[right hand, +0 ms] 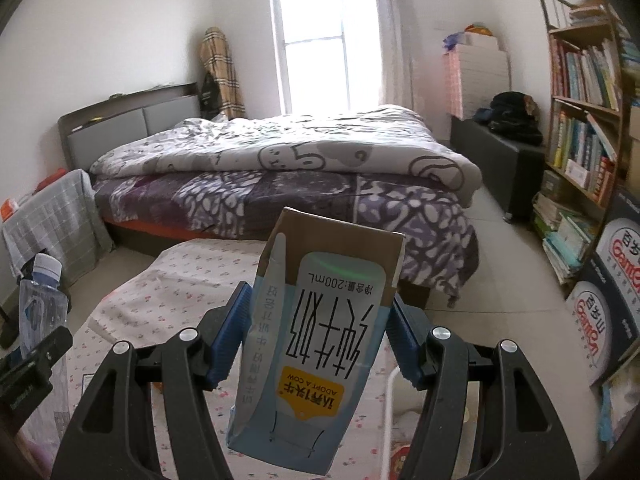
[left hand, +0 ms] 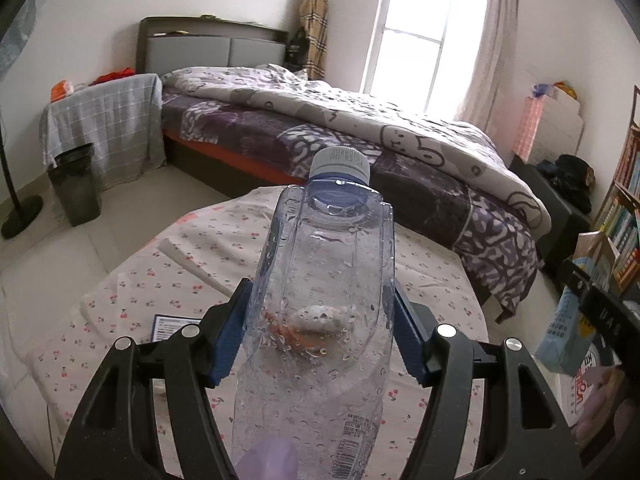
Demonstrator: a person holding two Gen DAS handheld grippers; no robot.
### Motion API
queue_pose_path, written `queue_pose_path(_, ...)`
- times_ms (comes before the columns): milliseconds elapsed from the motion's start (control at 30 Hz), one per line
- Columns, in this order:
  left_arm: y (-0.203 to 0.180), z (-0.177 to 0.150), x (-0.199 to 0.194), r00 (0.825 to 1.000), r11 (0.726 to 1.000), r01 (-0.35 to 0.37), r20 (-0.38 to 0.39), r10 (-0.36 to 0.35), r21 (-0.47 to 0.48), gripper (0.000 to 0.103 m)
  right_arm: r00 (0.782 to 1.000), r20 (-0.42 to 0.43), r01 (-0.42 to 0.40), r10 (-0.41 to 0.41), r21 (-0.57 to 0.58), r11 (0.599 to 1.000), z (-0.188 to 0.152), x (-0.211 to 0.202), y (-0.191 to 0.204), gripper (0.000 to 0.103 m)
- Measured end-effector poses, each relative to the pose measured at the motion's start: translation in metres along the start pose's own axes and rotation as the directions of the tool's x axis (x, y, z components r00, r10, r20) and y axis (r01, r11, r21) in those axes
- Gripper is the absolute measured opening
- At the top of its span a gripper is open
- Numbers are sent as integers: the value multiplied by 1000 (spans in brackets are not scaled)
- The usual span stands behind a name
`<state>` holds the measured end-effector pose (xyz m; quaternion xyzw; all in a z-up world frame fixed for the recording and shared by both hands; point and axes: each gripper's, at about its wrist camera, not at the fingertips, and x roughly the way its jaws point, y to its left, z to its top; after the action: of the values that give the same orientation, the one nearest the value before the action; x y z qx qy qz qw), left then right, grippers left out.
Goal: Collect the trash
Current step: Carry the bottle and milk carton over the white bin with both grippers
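The left gripper (left hand: 320,332) is clamped on a clear plastic bottle (left hand: 320,304), its blue pads pressed against both sides of the body. The bottle's grey cap (left hand: 341,164) points away from the camera, and droplets cling inside the walls. The right gripper (right hand: 320,332) is closed on a small milk carton (right hand: 316,344), held with its print upside down and its brown end farthest from the camera.

Both hang over a table with a cherry-print cloth (left hand: 168,280). Only the left view shows a dark bin (left hand: 74,184) on the floor beside a stand draped in grey checked cloth, and a blue-edged label (left hand: 172,326) lying on the table; it also catches the carton at its right edge. Only the right view shows the full bookshelf (right hand: 580,132) and stacked boxes (right hand: 608,292) on the right, with the bottle at its left edge. Beyond the table, both views show the bed (right hand: 280,176) and the window (right hand: 320,36).
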<state>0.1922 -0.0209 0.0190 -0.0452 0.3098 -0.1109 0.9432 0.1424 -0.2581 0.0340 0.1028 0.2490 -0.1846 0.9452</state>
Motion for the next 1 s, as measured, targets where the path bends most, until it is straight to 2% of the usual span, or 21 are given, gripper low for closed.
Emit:
queue_pose_path(533, -60, -20, 10, 997, 992, 73, -36, -69, 107, 63, 994, -14, 108, -107, 58, 992, 4, -3, -72, 63)
queue_pose_path(1000, -133, -47, 18, 982, 960, 179, -91, -163, 216, 63, 984, -19, 177, -176, 146, 973, 7, -12, -140, 64)
